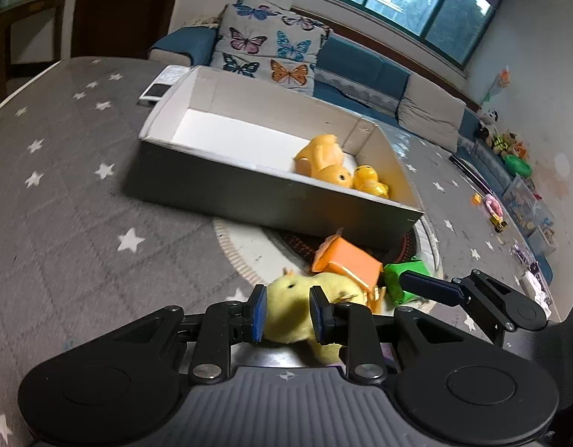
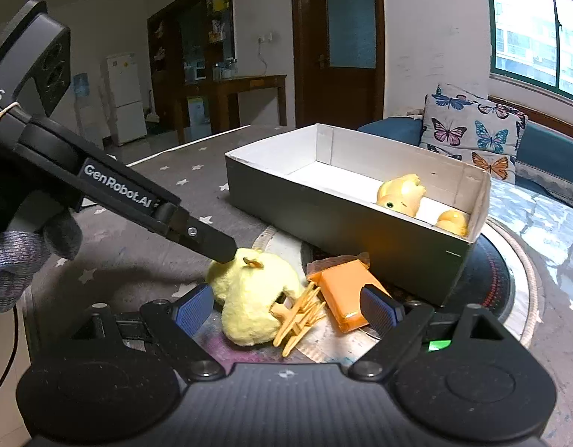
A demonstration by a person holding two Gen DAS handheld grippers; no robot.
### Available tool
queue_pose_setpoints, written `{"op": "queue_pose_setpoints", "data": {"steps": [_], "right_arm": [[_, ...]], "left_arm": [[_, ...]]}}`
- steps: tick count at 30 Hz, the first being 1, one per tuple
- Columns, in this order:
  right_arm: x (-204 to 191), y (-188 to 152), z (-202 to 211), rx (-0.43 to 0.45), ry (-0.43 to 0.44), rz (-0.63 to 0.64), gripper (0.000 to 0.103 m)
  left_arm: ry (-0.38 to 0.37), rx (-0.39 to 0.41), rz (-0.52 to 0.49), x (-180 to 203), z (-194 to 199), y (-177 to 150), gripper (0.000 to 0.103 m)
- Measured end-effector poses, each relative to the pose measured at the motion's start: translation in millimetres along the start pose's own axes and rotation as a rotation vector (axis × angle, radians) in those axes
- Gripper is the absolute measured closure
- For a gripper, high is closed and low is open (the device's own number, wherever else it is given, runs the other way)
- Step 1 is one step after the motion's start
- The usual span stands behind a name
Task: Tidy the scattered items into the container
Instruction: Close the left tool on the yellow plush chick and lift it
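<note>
Left claw [image 1: 286, 313] pinching one yellow plush chick [image 1: 301, 298]; right claw [image 2: 286, 307] gaping, empty. Beyond: one orange packet [image 2: 344, 290], one box [image 1: 249, 193], two ducks [image 1: 323, 160] inside.

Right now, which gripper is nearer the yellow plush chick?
Left. The left gripper straddles the yellow plush chick, fingers at its sides; the right gripper hangs open just short of it.

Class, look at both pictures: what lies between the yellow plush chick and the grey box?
In the right wrist view, an orange packet lies between the plush chick and the box.
</note>
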State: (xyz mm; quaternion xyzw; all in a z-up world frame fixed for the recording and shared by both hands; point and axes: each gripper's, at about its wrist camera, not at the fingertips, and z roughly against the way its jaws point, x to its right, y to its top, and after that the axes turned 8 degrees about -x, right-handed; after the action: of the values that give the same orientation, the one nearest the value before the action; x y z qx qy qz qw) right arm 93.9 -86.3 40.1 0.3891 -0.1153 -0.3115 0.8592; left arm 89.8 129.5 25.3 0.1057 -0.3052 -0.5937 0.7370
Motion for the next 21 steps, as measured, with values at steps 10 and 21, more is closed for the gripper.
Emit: {"op": "queue_pose_setpoints", "data": {"steps": [10,21], "right_arm": [[-5.6,1.6,-15.6,-0.029,0.015,0.021,0.015],[-22.8,-4.8,-6.2,-0.036,0.082,0.058,0.015]], "left_arm": [[-0.025,-0.016,0.062,-16.0,-2.9,-8.0,0.073],[-0.067,-0.014,0.109,-23.9,-4.8,-7.6,0.073]]}}
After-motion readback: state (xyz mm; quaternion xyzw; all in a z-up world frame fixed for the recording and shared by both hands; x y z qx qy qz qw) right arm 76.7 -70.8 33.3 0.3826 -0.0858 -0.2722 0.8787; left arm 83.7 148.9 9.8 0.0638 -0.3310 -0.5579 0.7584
